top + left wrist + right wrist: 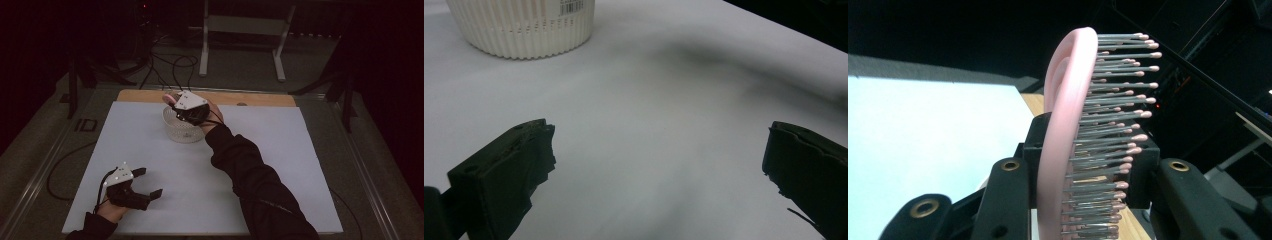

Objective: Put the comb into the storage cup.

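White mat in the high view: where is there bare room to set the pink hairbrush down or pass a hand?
Bare mat lies right of the person's sleeve to the right edge, and left of the white ribbed basket to the left edge. The far centre is crowded: the right gripper, shut on the pink hairbrush, sits over the basket. The left gripper takes the near-left corner.

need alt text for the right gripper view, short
A pink hairbrush with metal bristles stands edge-on, clamped between the right gripper's black fingers. Behind it are the white table and a dark room.
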Demonstrator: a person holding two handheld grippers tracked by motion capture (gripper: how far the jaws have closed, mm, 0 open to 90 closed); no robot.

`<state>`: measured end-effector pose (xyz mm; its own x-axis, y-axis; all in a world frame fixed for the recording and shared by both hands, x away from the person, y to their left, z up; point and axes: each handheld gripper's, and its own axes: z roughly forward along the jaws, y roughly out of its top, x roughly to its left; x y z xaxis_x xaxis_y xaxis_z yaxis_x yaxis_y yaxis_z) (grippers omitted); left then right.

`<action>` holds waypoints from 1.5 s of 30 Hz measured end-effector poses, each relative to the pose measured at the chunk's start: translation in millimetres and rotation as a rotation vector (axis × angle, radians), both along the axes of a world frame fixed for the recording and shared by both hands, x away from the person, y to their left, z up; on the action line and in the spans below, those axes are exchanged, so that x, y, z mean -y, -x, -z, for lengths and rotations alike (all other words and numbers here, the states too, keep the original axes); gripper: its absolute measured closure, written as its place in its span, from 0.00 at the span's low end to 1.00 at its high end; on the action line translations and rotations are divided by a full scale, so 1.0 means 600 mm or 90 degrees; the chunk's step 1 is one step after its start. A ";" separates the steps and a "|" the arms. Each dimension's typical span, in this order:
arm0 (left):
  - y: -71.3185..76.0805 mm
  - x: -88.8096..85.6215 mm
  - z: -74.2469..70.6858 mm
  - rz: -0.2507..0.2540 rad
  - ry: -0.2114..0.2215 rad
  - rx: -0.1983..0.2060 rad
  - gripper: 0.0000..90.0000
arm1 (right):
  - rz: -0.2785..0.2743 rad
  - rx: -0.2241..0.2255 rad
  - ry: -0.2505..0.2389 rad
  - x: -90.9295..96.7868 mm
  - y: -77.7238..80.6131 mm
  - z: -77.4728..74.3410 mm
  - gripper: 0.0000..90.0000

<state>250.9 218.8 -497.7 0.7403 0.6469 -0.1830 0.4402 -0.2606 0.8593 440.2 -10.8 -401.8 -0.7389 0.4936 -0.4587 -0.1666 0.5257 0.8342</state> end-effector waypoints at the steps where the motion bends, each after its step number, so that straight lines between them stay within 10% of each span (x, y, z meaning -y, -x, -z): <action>1: 0.000 0.000 0.000 0.000 0.000 0.000 0.00 | 0.000 0.002 0.004 -0.002 0.001 0.003 0.71; 28: 0.001 -0.001 -0.001 -0.001 -0.002 0.007 0.00 | -0.055 -0.027 0.035 -0.037 0.032 0.050 0.68; 34: 0.001 0.001 0.000 0.000 -0.003 0.005 0.00 | -0.049 -0.074 0.013 -0.038 0.038 0.044 0.10; 45: 0.001 0.001 0.000 0.003 -0.008 0.007 0.00 | -0.071 -0.099 0.009 -0.030 0.041 0.040 0.08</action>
<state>250.5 218.3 -497.8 0.7453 0.6456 -0.1666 0.4291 -0.2732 0.8609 415.4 7.4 -425.8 -0.8513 0.3983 -0.3415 -0.0948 0.5234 0.8468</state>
